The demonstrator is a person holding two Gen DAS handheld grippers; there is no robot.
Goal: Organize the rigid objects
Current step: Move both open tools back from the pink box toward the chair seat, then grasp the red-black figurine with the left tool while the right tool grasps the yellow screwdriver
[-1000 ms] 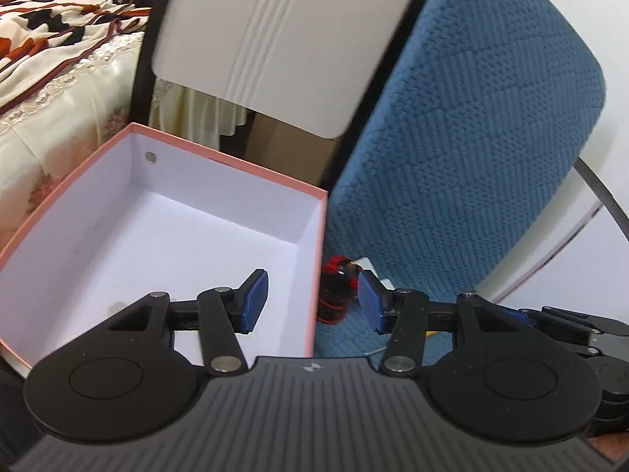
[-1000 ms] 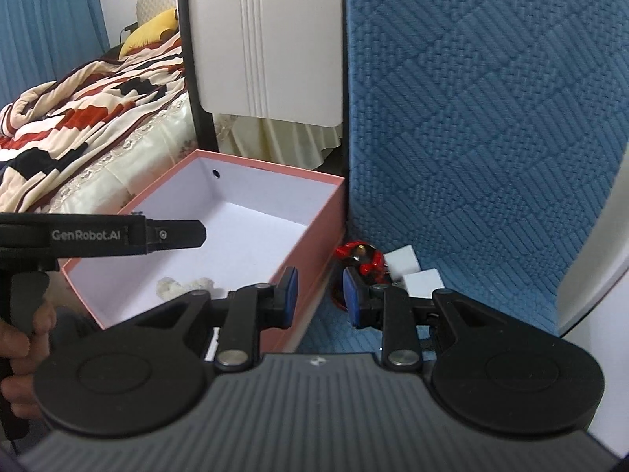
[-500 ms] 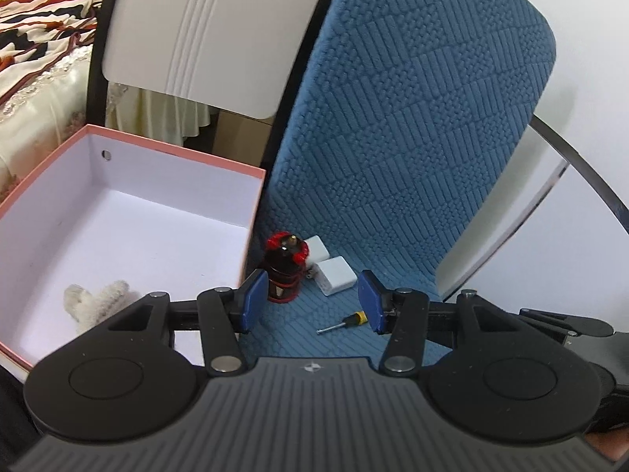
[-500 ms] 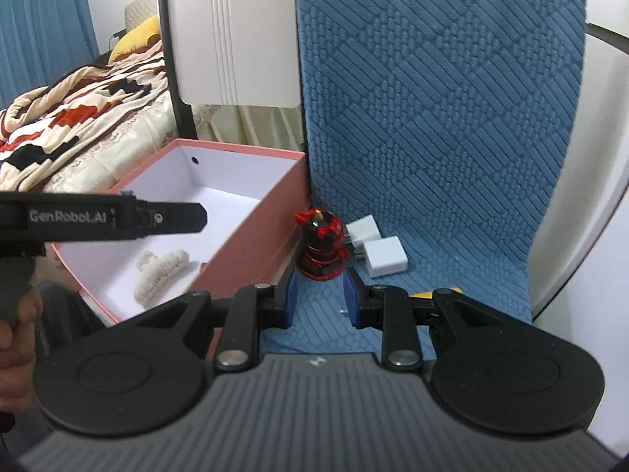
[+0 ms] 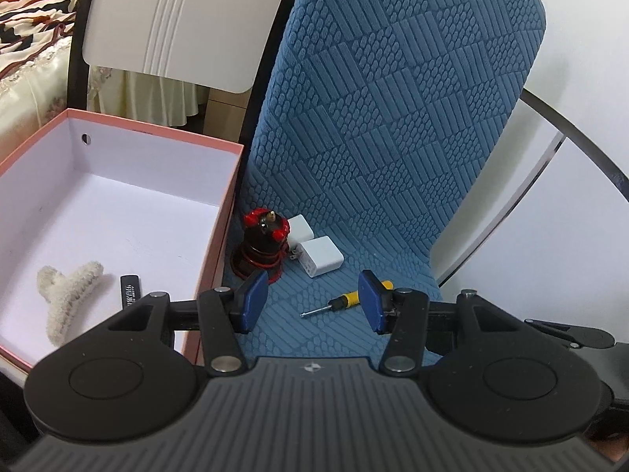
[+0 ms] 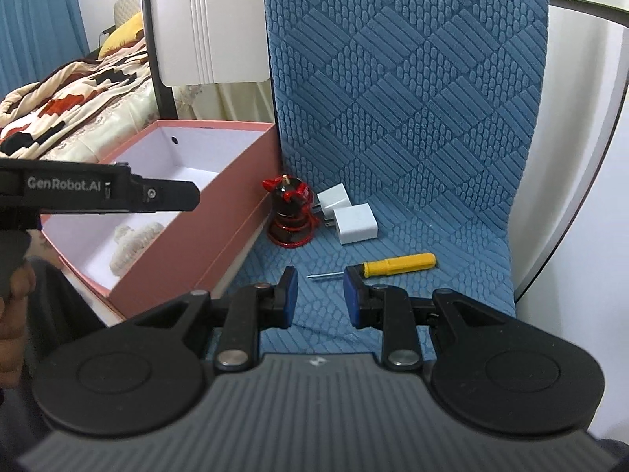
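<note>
Screwdriver (image 6: 393, 264) lies untouched beyond both empty, parted tongs (image 6: 319, 295) (image 5: 312, 301).

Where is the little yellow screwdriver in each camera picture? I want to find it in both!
Left wrist view: the small yellow-handled screwdriver lies low in the middle, on the blue textured chair seat, its handle end hidden behind the right blue fingertip.
Right wrist view: the screwdriver lies right of centre, fully visible, just beyond the fingertips.
Shared landmark: the red and black round ornament beside the pink cardboard box.
</note>
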